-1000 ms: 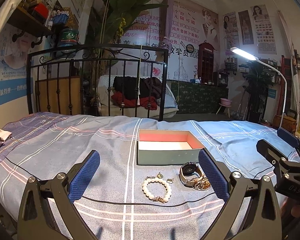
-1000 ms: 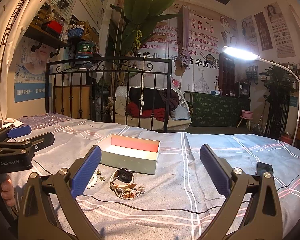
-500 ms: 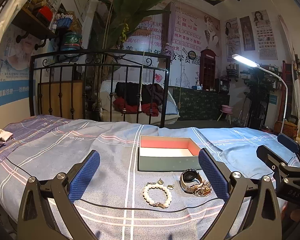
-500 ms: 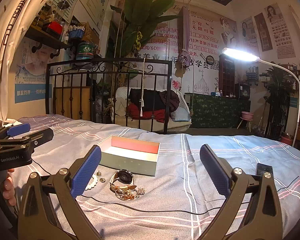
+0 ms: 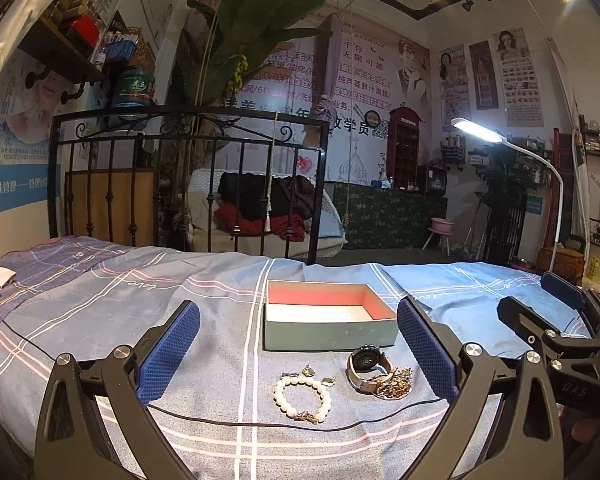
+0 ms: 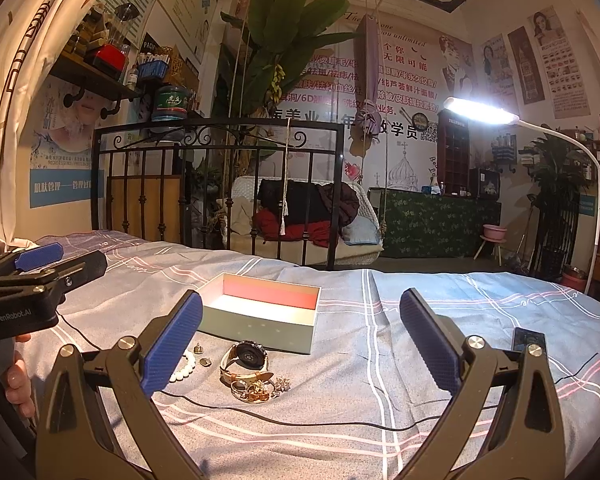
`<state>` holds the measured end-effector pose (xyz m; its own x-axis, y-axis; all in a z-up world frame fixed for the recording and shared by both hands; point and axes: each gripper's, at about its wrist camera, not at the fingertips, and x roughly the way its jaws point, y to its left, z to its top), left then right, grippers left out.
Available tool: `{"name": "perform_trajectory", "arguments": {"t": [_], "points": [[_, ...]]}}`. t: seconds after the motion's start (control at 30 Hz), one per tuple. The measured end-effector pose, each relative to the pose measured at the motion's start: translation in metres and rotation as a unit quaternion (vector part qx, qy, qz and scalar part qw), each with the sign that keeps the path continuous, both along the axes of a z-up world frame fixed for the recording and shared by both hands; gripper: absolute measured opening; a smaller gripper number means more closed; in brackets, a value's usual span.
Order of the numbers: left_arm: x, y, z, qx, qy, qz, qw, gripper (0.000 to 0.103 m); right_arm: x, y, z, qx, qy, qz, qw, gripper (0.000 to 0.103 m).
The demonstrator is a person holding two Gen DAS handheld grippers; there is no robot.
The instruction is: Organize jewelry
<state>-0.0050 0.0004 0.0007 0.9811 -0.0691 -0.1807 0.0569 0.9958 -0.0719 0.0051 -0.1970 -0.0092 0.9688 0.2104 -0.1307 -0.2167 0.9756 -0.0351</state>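
Note:
An open grey-green box point(image 5: 329, 332) with a pink inside stands on the blue plaid bedsheet point(image 5: 100, 300); it also shows in the right wrist view point(image 6: 260, 326). In front of it lie a white pearl bracelet point(image 5: 302, 398), small earrings point(image 5: 309, 371), a watch point(image 5: 367, 364) and a tangle of gold jewelry point(image 5: 394, 386). My left gripper point(image 5: 300, 344) is open and empty, above and before these items. My right gripper point(image 6: 300, 336) is open and empty; the watch point(image 6: 247, 358) and gold pile point(image 6: 260, 388) lie between its fingers.
A black cable point(image 5: 260, 424) runs across the sheet in front of the jewelry. A black iron bed frame point(image 5: 188, 184) stands at the far edge. A dark remote point(image 6: 529, 340) lies on the sheet at right. A lit floor lamp point(image 6: 480, 112) arches over the right.
Both grippers stay open. The left view has tilted upward slightly, so the box and jewelry sit lower in frame. The right view hardly changes.

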Motion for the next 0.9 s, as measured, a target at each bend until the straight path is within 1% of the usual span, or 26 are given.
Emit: {"name": "perform_trajectory", "arguments": {"t": [0.13, 0.27, 0.4, 0.63, 0.9], "points": [[0.000, -0.001, -0.001, 0.001, 0.005, -0.015, 0.9999, 0.097, 0.001, 0.000, 0.001, 0.001, 0.002, 0.001, 1.000, 0.097], [0.002, 0.000, -0.001, -0.003, 0.011, -0.012, 0.9999, 0.097, 0.004, 0.001, 0.000, -0.001, 0.007, 0.000, 1.000, 0.097], [0.001, -0.001, -0.002, 0.002, 0.007, -0.009, 0.9999, 0.097, 0.005, 0.002, -0.003, -0.005, 0.004, -0.005, 1.000, 0.097], [0.004, -0.001, -0.005, 0.002, 0.012, -0.005, 0.9999, 0.097, 0.009, 0.002, -0.005, -0.004, 0.009, -0.004, 1.000, 0.097], [0.016, 0.001, -0.009, -0.002, 0.027, -0.005, 0.9996, 0.097, 0.017, 0.004, -0.007, -0.003, 0.019, 0.000, 1.000, 0.097]]}}
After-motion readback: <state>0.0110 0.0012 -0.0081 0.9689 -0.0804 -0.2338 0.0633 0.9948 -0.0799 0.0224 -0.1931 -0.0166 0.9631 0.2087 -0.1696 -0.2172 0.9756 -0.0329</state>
